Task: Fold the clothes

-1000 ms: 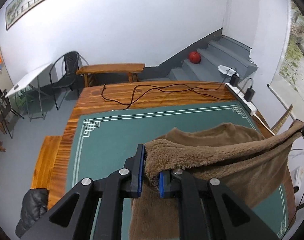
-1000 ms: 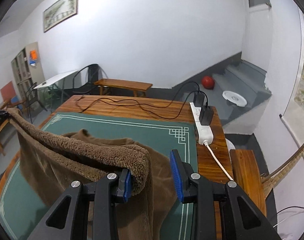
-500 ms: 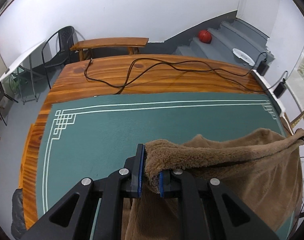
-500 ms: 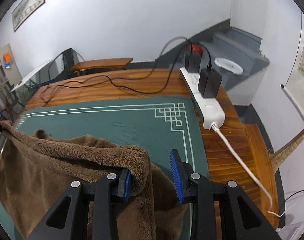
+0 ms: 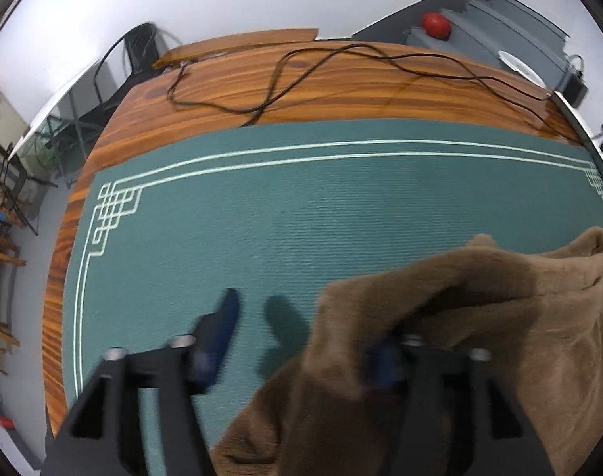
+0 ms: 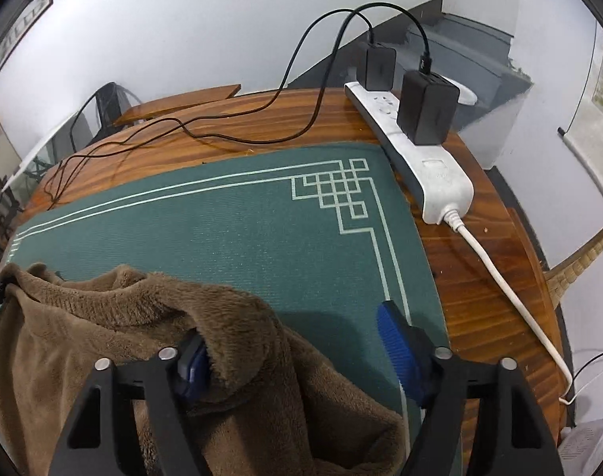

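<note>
A brown fleece garment (image 5: 480, 317) lies on the green mat (image 5: 301, 214), bunched at the near right in the left wrist view. My left gripper (image 5: 301, 341) is open, with the fleece draped over its right finger and the left finger bare. In the right wrist view the fleece (image 6: 103, 337) fills the lower left. My right gripper (image 6: 293, 353) is open; the fleece hangs over its left finger, and the right blue pad (image 6: 394, 347) is bare above the mat (image 6: 262, 230).
A white power strip (image 6: 424, 158) with two black chargers lies on the wooden table (image 6: 480, 277) at the mat's right edge, its white cord trailing toward me. Black cables (image 5: 301, 75) run across the far wood. A bench and chair stand beyond the table.
Both grippers have dropped low toward the mat with the garment. My left gripper has opened and its hold on the fleece edge is gone. The right gripper has opened wider.
</note>
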`<state>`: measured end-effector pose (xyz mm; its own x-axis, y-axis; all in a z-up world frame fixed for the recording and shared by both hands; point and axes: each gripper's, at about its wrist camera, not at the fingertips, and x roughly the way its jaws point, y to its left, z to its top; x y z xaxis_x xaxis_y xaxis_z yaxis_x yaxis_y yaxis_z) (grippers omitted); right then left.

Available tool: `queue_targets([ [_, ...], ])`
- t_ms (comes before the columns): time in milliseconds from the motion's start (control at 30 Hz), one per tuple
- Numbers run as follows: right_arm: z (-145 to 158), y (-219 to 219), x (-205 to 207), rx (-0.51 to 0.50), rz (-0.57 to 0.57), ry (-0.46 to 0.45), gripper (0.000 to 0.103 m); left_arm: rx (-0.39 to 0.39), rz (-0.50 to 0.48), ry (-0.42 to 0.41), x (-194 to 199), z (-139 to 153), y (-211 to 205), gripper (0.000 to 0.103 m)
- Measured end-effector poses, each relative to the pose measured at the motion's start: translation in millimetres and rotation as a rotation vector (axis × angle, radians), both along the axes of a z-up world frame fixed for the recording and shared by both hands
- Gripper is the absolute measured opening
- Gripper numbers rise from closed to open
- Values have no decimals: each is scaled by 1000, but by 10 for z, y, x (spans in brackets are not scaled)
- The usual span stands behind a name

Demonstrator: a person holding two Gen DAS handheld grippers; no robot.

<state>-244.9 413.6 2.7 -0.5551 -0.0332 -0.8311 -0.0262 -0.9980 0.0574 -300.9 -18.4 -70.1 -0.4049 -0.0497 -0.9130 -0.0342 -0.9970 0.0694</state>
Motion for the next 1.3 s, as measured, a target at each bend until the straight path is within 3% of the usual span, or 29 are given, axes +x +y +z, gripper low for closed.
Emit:
queue_targets([
  [133, 111, 23, 125, -27, 21, 28, 77, 38, -33, 4, 167, 133, -36, 79],
  [367, 524, -127, 510, -43, 46, 156, 81, 111, -88, 9, 452, 360, -94, 82],
  [467, 610, -407, 563, -36, 141, 160, 82, 233, -88, -21, 484, 397, -80, 82],
  [567, 572, -773, 599, -6, 265, 124, 82, 415, -91, -16, 545, 512, -98, 82],
  [600, 530, -854, 605, 2, 289, 110, 82, 408, -83, 5, 573, 562, -83, 82],
  [733, 310, -1005, 583, 12, 313, 40, 82, 184, -84, 110, 703, 704, 95, 82],
  [833, 165, -1054, 509, 16, 308, -6, 82, 117, -176, 105, 766, 641, 324, 82],
  [933, 36, -1086, 356, 34, 305, -45, 82, 40, -230, 44, 712, 388, 577, 82],
  [1100, -207, -1047, 29, 62, 289, -128, 82, 25, -156, -30, 478, 8, 576, 82],
  [1233, -304, -1018, -94, 80, 257, -116, 82, 62, -111, -35, 373, -76, 458, 84],
  [1300, -336, -1019, -134, 94, 249, -107, 82, 43, -134, -22, 401, -88, 488, 85],
])
